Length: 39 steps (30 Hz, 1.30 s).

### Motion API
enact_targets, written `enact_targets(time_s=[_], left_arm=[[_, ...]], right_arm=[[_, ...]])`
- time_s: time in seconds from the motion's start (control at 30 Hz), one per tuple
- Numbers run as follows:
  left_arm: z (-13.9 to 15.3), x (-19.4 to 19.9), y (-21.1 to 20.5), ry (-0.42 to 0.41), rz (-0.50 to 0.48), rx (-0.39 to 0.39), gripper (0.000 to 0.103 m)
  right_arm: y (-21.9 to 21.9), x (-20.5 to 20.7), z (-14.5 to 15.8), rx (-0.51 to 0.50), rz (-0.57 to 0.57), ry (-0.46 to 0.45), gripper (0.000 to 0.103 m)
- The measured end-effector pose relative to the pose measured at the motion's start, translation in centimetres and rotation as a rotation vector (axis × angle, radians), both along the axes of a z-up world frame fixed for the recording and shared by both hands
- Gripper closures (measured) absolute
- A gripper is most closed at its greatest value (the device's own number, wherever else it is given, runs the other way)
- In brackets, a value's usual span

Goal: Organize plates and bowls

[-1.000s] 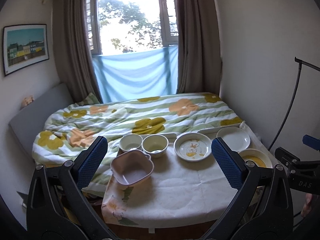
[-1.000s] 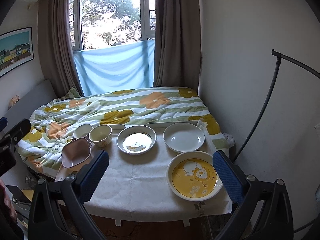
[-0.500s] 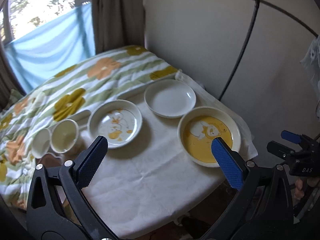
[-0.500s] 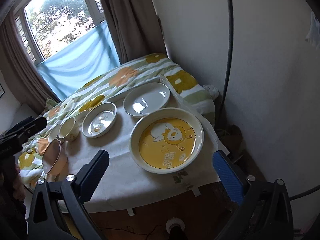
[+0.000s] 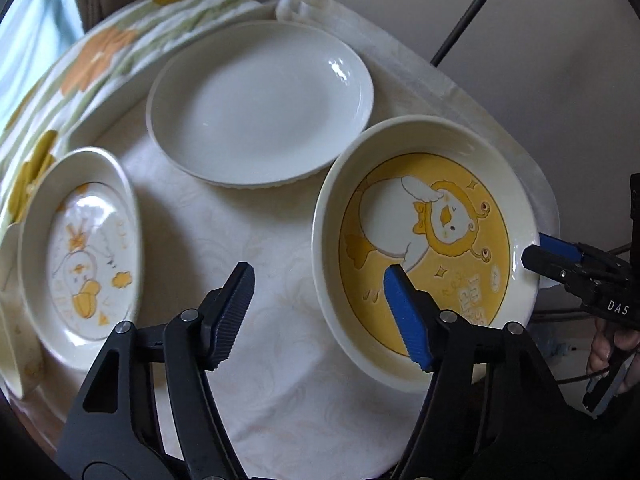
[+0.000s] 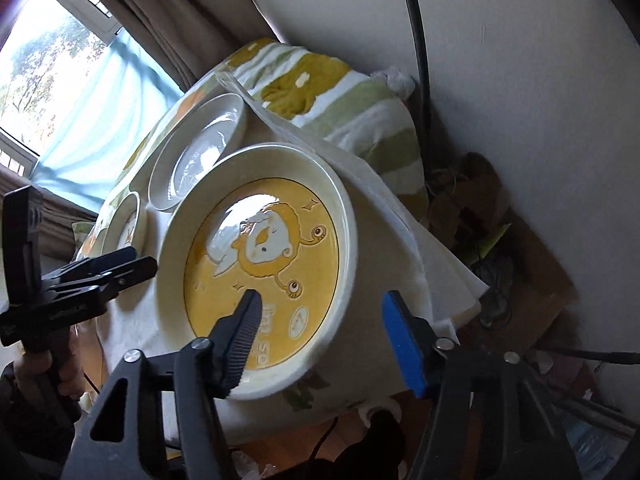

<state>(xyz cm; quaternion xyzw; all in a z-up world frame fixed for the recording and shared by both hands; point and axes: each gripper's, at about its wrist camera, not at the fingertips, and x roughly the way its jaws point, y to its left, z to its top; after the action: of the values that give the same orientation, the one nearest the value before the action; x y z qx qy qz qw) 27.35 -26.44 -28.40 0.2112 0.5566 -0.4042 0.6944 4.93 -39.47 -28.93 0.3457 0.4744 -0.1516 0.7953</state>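
Note:
A large yellow cartoon plate (image 5: pixel 424 240) lies at the table's right front; it also shows in the right wrist view (image 6: pixel 260 264). My left gripper (image 5: pixel 320 316) is open and straddles its left rim, one pad over the yellow inside. My right gripper (image 6: pixel 320 336) is open and straddles its near right rim; it also shows in the left wrist view (image 5: pixel 556 256) at the plate's right edge. A plain white plate (image 5: pixel 260 104) lies behind it. A small duck-print plate (image 5: pixel 84 256) lies at the left.
The table carries a white cloth (image 5: pixel 256 264). A flowered quilt (image 6: pixel 340 112) on the bed borders the table's far side. A black pole (image 6: pixel 416 40) stands by the wall at the right. A cream bowl's edge (image 5: pixel 8 340) shows at far left.
Both grippers have dropped down and moved in close on the yellow plate from either side. Their jaws have narrowed but stay open. The plates have not moved.

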Motion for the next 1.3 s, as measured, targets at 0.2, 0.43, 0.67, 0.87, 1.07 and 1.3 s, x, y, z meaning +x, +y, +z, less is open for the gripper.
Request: enact_targets(time_s=[0.2,0.43,0.67,0.87,1.07,1.3], left_arm=[[-2.3,1.4,-1.1,0.082,-0.031,0.015,0.067],[-2.8,2.1,-1.7,0.134,-0.048,-0.012,0.083],[-2.8,1.9,-2.3,0.117,-0.058,0.0,0.083],[-0.9,-0.6,-2.0,0.065,-0.064,-0.001,0.083],[0.6,-1.4,-0.9,0.027,-0.043,-0.023,0.083],[3.1,-2.3,3.8,0.004,0.081,-0.063,0.083]], right_arm=[[-0.9,1.1,-1.2,0.042,0.004,0.017,0.073],[-1.4,2.0,-1.5,0.042,0.015,0.033,0.085],[-1.7,2.4,-1.7,0.039,0.05,0.037,0.085],[-1.5,2.5,-1.6,0.025,0.067,0.043,0.085],[-1.0,2.6,-1.4,0.01,0.112,0.049,0.085],[1.1,4.3,1.0,-0.028,0.243,0.028,0.085]])
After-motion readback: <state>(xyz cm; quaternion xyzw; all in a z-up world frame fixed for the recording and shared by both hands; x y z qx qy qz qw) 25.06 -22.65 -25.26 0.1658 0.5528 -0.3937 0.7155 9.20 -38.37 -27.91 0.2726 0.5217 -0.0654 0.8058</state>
